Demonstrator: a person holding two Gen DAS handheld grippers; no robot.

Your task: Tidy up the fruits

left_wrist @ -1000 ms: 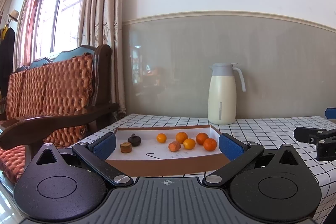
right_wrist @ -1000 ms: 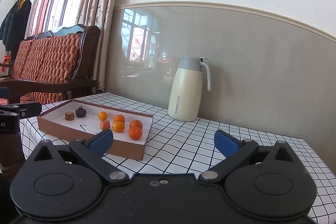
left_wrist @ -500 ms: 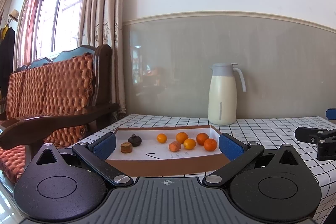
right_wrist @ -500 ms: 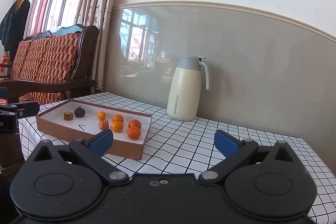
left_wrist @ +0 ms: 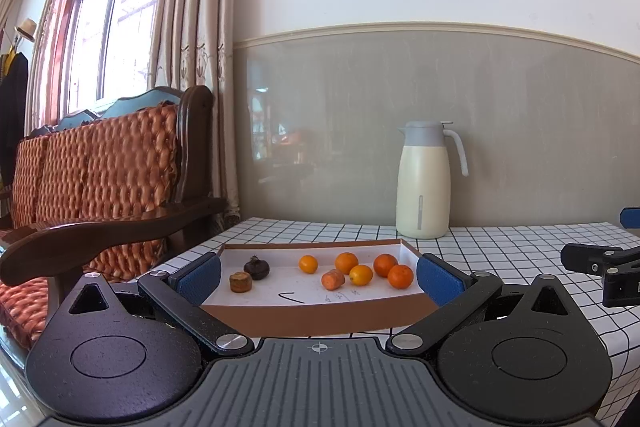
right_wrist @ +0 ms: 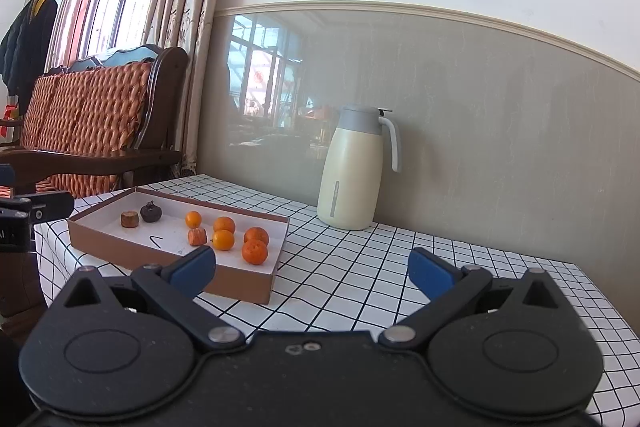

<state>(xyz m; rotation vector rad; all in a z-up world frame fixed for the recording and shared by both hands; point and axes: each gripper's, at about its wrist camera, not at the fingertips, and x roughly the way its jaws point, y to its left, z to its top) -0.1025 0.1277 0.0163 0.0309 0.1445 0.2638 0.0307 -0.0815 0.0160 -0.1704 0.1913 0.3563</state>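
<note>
Both grippers, left gripper [left_wrist: 319, 276] & right gripper [right_wrist: 312, 269], spread wide w/ nothing held; shallow brown cardboard tray [left_wrist: 320, 319] w/ white floor holds small oranges [left_wrist: 400, 276], carrot chunk [left_wrist: 333, 279], dark fruit [left_wrist: 256, 267].

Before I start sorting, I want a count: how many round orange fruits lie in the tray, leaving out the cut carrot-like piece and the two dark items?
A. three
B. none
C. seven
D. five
D: the left wrist view shows five round orange fruits in the tray, clustered toward its right end, apart from the dark items on the left.

No legible text anywhere.
</note>
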